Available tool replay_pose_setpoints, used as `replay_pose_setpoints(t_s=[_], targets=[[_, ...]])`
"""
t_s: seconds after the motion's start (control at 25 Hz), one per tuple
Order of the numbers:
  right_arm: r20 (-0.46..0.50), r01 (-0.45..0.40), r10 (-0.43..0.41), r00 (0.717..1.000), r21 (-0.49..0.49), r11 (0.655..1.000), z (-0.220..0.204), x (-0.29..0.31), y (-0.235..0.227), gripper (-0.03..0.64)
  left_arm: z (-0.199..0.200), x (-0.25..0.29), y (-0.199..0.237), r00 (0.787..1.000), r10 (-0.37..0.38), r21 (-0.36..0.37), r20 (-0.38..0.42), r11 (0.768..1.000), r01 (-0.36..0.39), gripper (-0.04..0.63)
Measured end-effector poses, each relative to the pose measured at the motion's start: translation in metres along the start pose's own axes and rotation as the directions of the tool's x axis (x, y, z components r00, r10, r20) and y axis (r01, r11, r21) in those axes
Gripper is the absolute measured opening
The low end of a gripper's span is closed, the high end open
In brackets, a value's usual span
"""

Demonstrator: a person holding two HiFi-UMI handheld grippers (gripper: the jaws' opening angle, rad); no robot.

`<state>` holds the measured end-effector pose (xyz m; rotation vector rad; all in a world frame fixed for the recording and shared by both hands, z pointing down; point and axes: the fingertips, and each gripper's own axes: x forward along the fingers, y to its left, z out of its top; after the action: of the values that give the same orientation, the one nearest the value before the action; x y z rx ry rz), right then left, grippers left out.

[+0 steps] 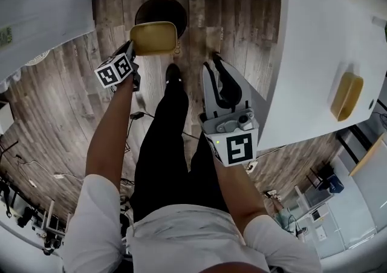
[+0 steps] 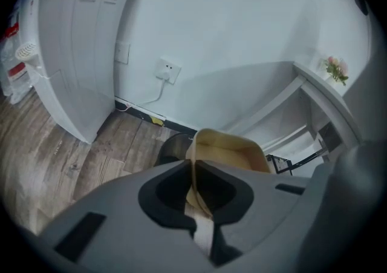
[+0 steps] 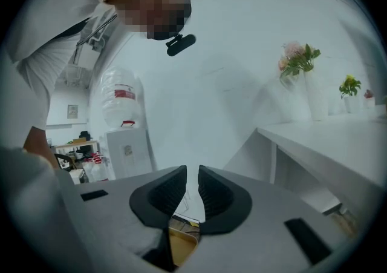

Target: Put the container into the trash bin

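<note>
Container (image 1: pixel 154 37): thin-walled tan tub, prob. light and slightly flexible, so avoid a hard squeeze. Grip pt: side wall at rim, one pad inside, one outside. Left hand-held gripper (image 2: pixel 195 176) is pinched on that wall. Tub projects ahead of its jaws, above the dark round trash bin (image 1: pixel 161 9) on the floor. Right hand-held gripper (image 3: pixel 192 188): jaws narrowly apart, nothing between.
</note>
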<state>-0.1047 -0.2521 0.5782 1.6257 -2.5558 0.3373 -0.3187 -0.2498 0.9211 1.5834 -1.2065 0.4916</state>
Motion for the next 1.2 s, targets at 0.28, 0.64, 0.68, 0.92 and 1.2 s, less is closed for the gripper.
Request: replay_pose_setpoints(t_s=[0.28,0.64,0.68,0.92,1.2], targets=[[-0.037,0.016,-0.017,0.999,-0.009,1.000,-0.040,0.014,-0.024,0.080,-0.021,0.049,0.033,0.998,0.039,-0.048,0.056,0.998,-0.036,0.028],[-0.094,-0.033,0.032,0.995,-0.005,0.999,-0.072,0.007,-0.022,0.080,-0.037,0.103,0.045,0.997,0.058,-0.086,0.045,0.995,-0.054,0.029],[-0.090,-0.036,0.036,0.995,-0.005,0.999,-0.072,0.006,-0.022,0.080,-0.039,0.107,0.045,0.997,0.060,-0.072,0.043,0.996,-0.057,0.030],[-0.090,-0.039,0.039,0.995,0.005,0.999,-0.077,0.002,-0.021,0.080,-0.048,0.123,0.059,0.993,0.096,-0.094,0.067,0.992,-0.090,0.032],[-0.101,-0.067,0.067,0.993,-0.003,0.998,-0.086,0.003,-0.019,0.080,-0.042,0.133,0.066,0.991,0.100,-0.095,0.090,0.991,-0.091,0.040]])
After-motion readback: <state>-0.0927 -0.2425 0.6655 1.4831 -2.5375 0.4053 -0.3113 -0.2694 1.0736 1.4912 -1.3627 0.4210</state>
